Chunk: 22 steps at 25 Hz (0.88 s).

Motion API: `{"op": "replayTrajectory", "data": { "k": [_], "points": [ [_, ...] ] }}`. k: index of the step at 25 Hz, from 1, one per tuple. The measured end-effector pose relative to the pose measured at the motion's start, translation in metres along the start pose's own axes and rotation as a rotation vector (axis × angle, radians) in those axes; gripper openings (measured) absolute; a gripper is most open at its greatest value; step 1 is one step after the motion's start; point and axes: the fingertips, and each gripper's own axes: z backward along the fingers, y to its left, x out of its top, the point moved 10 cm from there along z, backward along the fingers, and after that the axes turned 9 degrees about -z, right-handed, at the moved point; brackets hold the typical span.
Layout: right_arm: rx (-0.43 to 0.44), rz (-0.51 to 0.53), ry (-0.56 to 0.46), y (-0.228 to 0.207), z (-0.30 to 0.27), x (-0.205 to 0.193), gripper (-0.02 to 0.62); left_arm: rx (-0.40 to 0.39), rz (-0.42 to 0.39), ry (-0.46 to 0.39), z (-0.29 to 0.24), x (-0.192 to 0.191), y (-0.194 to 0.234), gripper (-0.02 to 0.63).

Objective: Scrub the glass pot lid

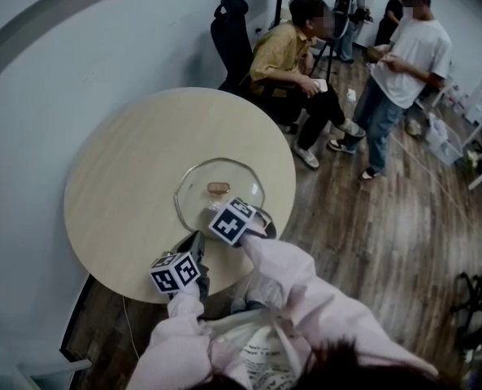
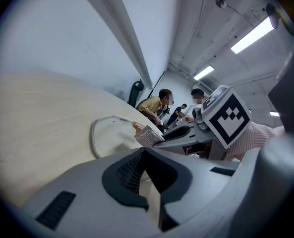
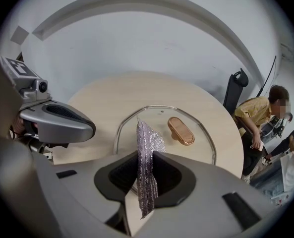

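From the head view, the glass lid [image 1: 204, 195] lies flat on the round table [image 1: 119, 185], with the right gripper [image 1: 255, 218] at its near edge. The left gripper view shows the left gripper [image 2: 146, 150] with its jaws pressed together and empty. In the right gripper view, the jaws pinch a silvery scrubbing cloth [image 3: 147, 138] upright.

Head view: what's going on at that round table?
A person works two handheld grippers over a round table. The right claw is shut on a silvery scrub cloth, held upright at the near rim of a glass pot lid that lies flat, handle up. The left claw is shut on nothing, beside it near the table edge. Whether the cloth touches the glass is unclear.
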Motion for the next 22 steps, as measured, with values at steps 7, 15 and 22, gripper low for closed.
{"op": "replayTrajectory", "data": {
  "k": [7, 15, 22],
  "points": [
    [0.0, -0.013, 0.015, 0.011, -0.002, -0.004, 0.087, 0.005, -0.01, -0.001, 0.007, -0.004, 0.002, -0.002],
    [0.015, -0.007, 0.009, 0.021, -0.001, -0.001, 0.087, 0.011, -0.009, -0.008, 0.015, -0.004, 0.004, -0.002],
    [0.052, -0.022, -0.007, 0.03, 0.0, 0.002, 0.087, 0.014, -0.013, -0.012, 0.021, -0.006, 0.007, -0.002]
  ]
}}
